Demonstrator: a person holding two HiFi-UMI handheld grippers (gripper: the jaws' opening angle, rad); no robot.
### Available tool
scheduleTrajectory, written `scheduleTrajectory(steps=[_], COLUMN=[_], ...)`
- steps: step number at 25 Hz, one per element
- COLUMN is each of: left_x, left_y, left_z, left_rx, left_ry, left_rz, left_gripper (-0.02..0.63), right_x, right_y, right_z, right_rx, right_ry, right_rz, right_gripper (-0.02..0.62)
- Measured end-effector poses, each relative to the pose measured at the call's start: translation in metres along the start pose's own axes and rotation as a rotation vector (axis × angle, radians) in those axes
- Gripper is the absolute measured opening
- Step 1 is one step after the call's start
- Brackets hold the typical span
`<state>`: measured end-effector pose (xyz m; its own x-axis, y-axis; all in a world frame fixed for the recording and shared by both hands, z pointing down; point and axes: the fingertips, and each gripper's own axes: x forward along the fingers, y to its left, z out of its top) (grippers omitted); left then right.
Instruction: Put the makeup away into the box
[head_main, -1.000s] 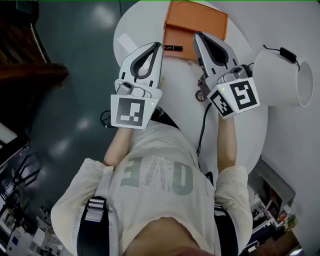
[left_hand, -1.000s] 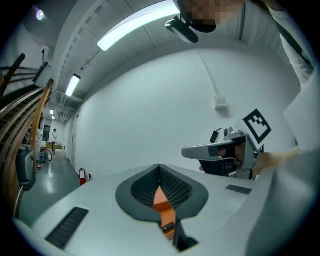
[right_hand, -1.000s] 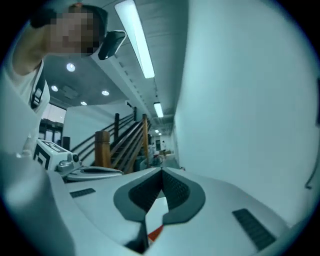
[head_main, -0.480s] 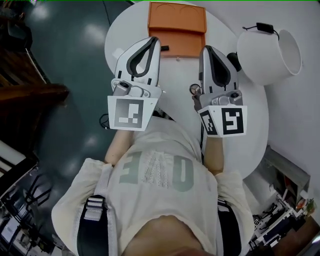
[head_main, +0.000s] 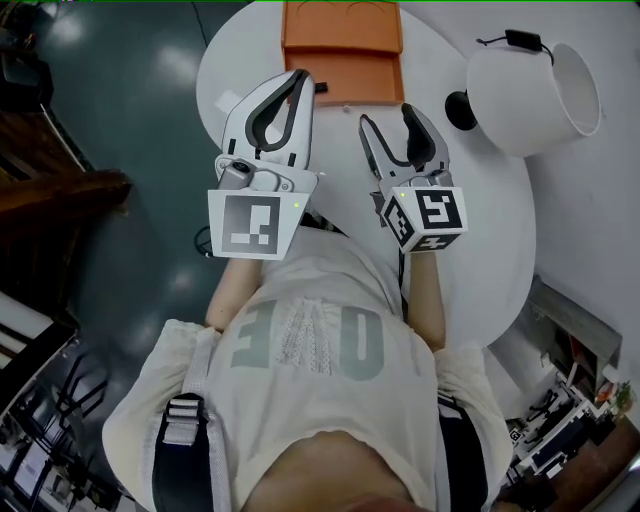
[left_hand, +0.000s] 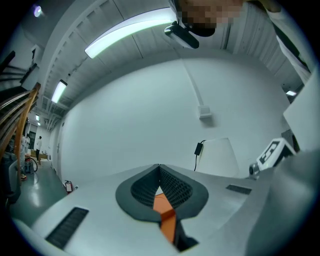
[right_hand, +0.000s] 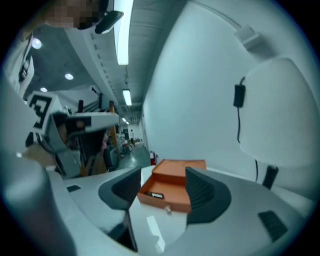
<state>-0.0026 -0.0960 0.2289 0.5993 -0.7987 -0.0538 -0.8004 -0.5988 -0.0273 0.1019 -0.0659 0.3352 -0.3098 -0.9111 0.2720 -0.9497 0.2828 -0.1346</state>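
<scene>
Pads of ribbed dark rubber on your right gripper (right_hand: 162, 192) stand apart and are opening, with nothing pressed between them; through the gap you look straight at the orange box (right_hand: 165, 201). Your left gripper (left_hand: 159, 166) has its matching ribbed pads closed tip to tip on nothing, leaving only a rounded hollow behind the tips with a sliver of orange showing through it. Both grippers wear smooth white shells. The box is flat, matte and square-cornered, its lid laid open behind the shallow tray, and a slim dark makeup piece (right_hand: 155, 195) lies inside that tray near its left end. From the head view, the box (head_main: 342, 50) sits at the far edge of the round white table (head_main: 500, 200), with bare glossy tabletop between it and your right gripper (head_main: 388, 118). Your left gripper (head_main: 302, 76) points at the box's near left corner, close to the table's left rim. A white lamp shade (head_main: 530, 85) stands right of the box, apart from it.
</scene>
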Motion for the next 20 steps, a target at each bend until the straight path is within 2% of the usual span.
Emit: scheduleTrajectory(steps=[4, 7, 9, 14, 17, 18, 20], left_x=[0.002, 0.004, 0.005, 0.007, 0.008, 0.008, 0.008], left_y=[-0.001, -0.002, -0.004, -0.011, -0.014, -0.015, -0.015], left_z=[-0.005, -0.006, -0.008, -0.014, -0.014, -0.015, -0.018], left_rx=[-0.051, -0.058, -0.053, -0.036, -0.030, -0.028, -0.025], left_ry=[-0.001, -0.003, -0.003, 0.014, 0.020, 0.023, 0.034], left_rz=[-0.021, -0.030, -0.039, -0.058, -0.065, -0.064, -0.060], left_gripper=[0.006, 0.006, 0.006, 0.006, 0.006, 0.006, 0.006], right_x=[-0.004, -0.014, -0.019, -0.025, -0.024, -0.024, -0.024], right_y=[-0.035, -0.046, -0.049, -0.048, -0.046, -0.045, -0.045], right_z=[-0.096, -0.152, -0.176, -0.199, -0.202, -0.203, -0.203], right_rx=[0.051, 0.078, 0.078, 0.070, 0.026, 0.008, -0.011], right_ry=[0.211, 0.342, 0.398, 0.456, 0.484, 0.493, 0.498], right_rz=[-0.147, -0.200, -0.219, -0.251, -0.250, -0.252, -0.252], right_gripper=[0.268, 0.268, 0.268, 0.268, 0.264, 0.237, 0.233])
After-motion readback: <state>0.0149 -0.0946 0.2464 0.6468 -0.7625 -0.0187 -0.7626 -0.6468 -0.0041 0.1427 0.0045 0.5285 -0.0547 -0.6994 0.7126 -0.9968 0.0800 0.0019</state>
